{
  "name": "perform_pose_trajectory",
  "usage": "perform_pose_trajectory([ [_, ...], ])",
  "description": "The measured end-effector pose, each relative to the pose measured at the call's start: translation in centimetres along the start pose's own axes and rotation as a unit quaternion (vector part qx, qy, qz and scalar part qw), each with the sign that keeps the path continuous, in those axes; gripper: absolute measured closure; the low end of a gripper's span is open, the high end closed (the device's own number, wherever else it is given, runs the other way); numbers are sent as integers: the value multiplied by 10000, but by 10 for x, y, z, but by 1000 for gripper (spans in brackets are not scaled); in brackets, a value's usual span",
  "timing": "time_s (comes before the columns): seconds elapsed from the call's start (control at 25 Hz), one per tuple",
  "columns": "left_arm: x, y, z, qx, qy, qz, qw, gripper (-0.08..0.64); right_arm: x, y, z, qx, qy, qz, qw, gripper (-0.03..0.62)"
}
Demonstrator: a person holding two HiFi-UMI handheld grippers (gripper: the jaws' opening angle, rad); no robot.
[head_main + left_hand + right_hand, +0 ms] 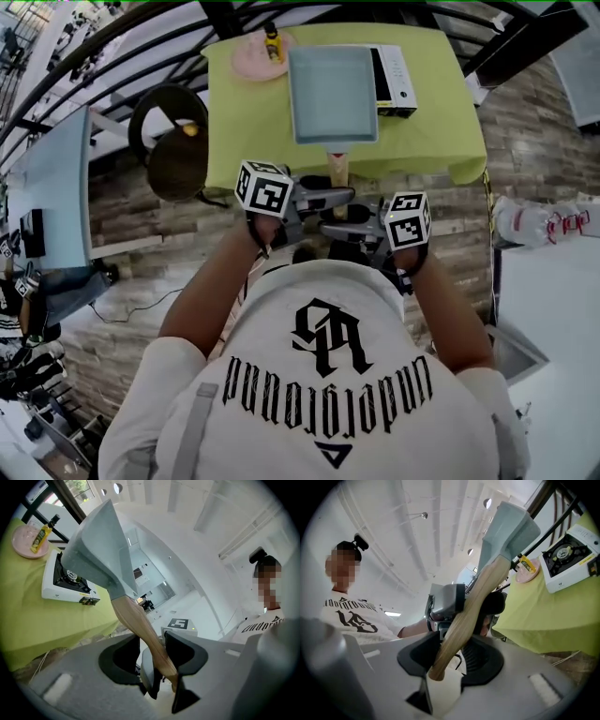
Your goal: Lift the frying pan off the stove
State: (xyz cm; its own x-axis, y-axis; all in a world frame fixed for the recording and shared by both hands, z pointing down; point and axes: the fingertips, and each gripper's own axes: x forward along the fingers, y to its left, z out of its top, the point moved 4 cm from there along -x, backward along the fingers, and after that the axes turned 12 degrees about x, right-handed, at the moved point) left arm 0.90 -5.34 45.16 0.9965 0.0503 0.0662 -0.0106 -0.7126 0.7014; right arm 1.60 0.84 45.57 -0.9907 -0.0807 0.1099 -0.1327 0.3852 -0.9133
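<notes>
A grey rectangular frying pan (333, 94) with a wooden handle (337, 171) hangs in the air over the green table, beside the white portable stove (395, 80). My left gripper (328, 199) and right gripper (342, 230) are both shut on the handle, one from each side. The left gripper view has the handle (143, 630) running between the jaws of the left gripper (166, 688), with the pan (101, 545) lifted above the stove (65, 581) and its bare burner. The right gripper view shows the right gripper (440, 681) clamping the handle (464, 620) below the pan (506, 531).
A pink plate (253, 58) with a small yellow bottle (272, 42) stands at the table's far left corner. A black round seat (173, 141) stands left of the green table (441, 141). White bags (539, 220) lie on the floor at the right.
</notes>
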Motion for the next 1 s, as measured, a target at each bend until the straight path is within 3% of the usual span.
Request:
perform_pose_trajectory([
  [0.36,-26,-48,-38,92,255,-275,9993,376,28,34,-53,-80,-345,-107,9993,444],
  [1.0,-36,-71,-55,46,306,-343,9989,372,37,54,-76,3,-343,-158,9993,443],
])
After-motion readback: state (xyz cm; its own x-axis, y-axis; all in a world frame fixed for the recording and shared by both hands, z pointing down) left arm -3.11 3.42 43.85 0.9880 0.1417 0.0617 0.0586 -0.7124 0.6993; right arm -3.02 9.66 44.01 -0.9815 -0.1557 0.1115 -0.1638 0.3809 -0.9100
